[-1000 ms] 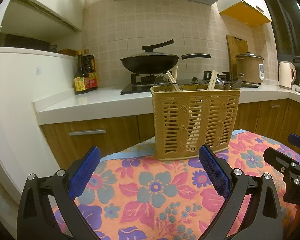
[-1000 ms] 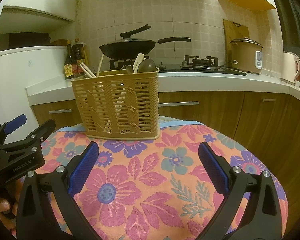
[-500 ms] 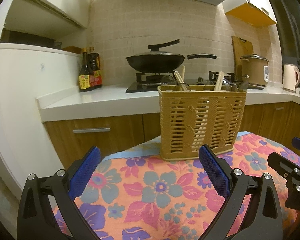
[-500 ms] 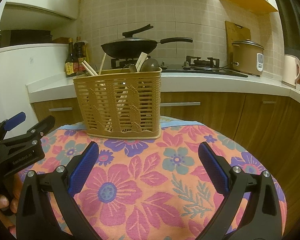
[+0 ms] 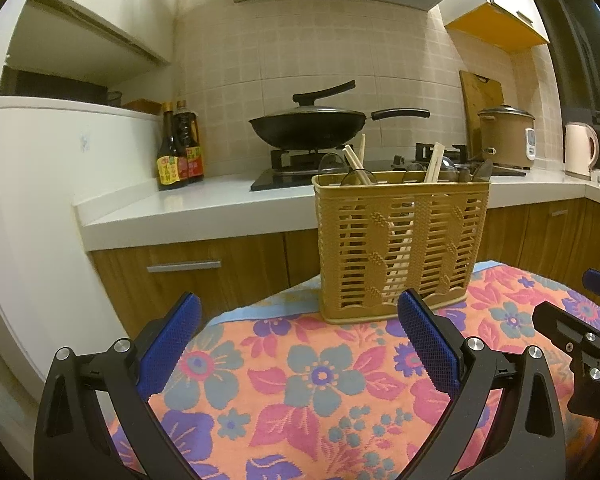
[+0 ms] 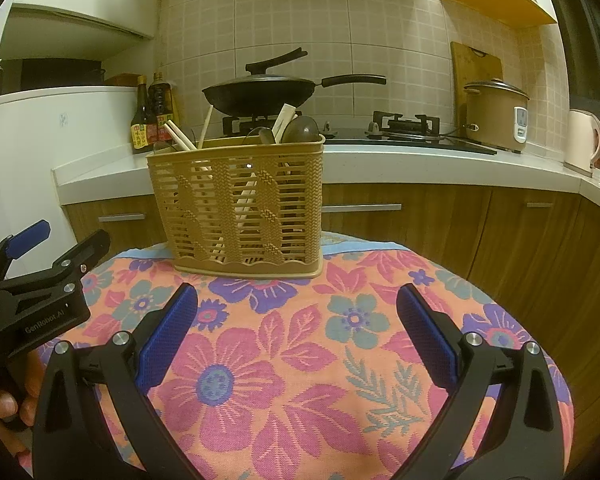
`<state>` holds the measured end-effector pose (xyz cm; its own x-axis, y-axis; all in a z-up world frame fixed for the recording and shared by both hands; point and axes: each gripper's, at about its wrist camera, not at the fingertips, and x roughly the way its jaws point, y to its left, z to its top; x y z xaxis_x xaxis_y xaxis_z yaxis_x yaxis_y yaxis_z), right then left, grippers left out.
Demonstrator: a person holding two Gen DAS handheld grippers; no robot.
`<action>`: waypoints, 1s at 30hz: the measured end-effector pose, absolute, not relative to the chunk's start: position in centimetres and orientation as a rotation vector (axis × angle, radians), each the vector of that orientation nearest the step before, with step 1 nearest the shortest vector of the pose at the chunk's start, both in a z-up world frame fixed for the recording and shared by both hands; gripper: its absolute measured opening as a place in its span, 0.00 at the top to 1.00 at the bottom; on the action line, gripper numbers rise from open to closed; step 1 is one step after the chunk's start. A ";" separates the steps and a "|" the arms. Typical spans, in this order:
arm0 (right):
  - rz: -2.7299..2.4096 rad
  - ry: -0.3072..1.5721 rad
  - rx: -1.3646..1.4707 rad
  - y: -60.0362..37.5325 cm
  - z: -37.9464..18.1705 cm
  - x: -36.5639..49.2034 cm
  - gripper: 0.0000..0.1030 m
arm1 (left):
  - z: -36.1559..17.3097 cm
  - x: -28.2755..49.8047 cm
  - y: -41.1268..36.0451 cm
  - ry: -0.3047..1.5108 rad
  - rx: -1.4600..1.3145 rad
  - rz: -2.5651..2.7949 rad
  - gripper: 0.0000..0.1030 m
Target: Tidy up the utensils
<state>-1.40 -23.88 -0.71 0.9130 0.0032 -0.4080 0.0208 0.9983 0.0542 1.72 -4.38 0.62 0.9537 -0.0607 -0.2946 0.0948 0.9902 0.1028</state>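
Note:
A tan slotted plastic utensil basket (image 5: 400, 244) stands upright at the far edge of a round table with a floral cloth (image 5: 320, 384); it also shows in the right wrist view (image 6: 240, 208). Wooden chopsticks (image 5: 356, 166) and dark spoons (image 6: 300, 130) stick up out of it. My left gripper (image 5: 300, 344) is open and empty, low over the cloth, short of the basket. My right gripper (image 6: 298, 336) is open and empty over the cloth in front of the basket. Each gripper shows at the edge of the other's view.
Behind the table runs a white counter (image 5: 204, 204) with wooden cabinets. On it are a black wok (image 5: 308, 128) on a stove, sauce bottles (image 5: 178, 148), a rice cooker (image 5: 506, 136) and a kettle (image 5: 580, 148).
Both views have shifted slightly; the basket now sits a little further right and further off in the left wrist view. Both grippers stay open and empty.

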 end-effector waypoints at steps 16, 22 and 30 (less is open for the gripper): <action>-0.011 0.420 0.059 -23.9 -0.8 -1.5 0.08 | 0.7 1.8 -4.3 0.298 0.109 -0.075 0.07; -0.012 0.420 0.059 -23.9 -0.7 -1.5 0.08 | 0.7 1.8 -4.2 0.300 0.106 -0.074 0.07; -0.011 0.419 0.059 -23.9 -0.7 -1.5 0.08 | 0.7 1.8 -4.2 0.299 0.106 -0.074 0.07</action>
<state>-1.48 -23.91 -0.74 0.9133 0.0011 -0.4073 0.0232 0.9982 0.0546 1.81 -4.16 0.70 0.9531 -0.0568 -0.2974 0.0882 0.9917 0.0936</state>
